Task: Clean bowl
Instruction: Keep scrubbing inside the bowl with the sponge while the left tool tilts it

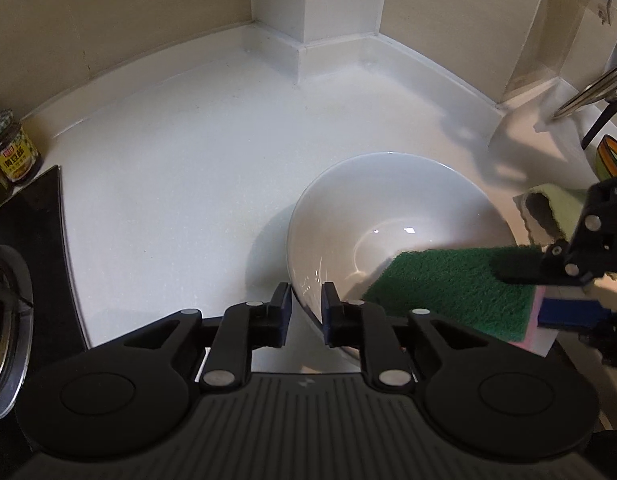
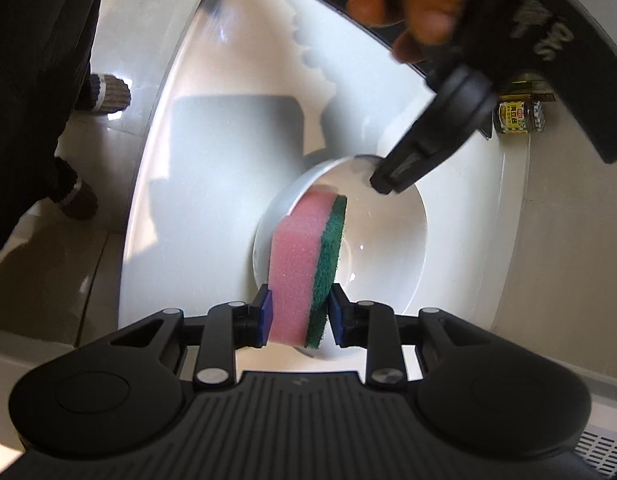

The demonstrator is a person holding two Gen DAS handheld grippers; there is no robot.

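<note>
The left gripper (image 1: 305,305) pinches the near rim of a white ceramic bowl (image 1: 388,216), one blue-padded finger outside the wall and the other inside, tipping the bowl slightly on the white kitchen countertop (image 1: 180,168). The right gripper (image 2: 296,314) is clamped on a pink sponge with a green scouring pad (image 2: 308,264), held on edge with its far end reaching into the bowl (image 2: 388,236), the green face turned toward the bowl's interior. Seen from the left wrist, the green pad (image 1: 448,284) lies across the bowl's right rim beneath the right gripper (image 1: 548,284). From the right wrist, the left gripper's finger (image 2: 404,172) meets the bowl's far rim, a bare hand (image 2: 432,4) gripping the handle above. A yellow-labelled glass jar (image 1: 12,152) stands by the black stovetop (image 1: 24,248) at the counter's edge, well apart from the bowl. A light green cloth (image 1: 548,208) sits just beyond the bowl near a metal faucet (image 1: 588,88).
</note>
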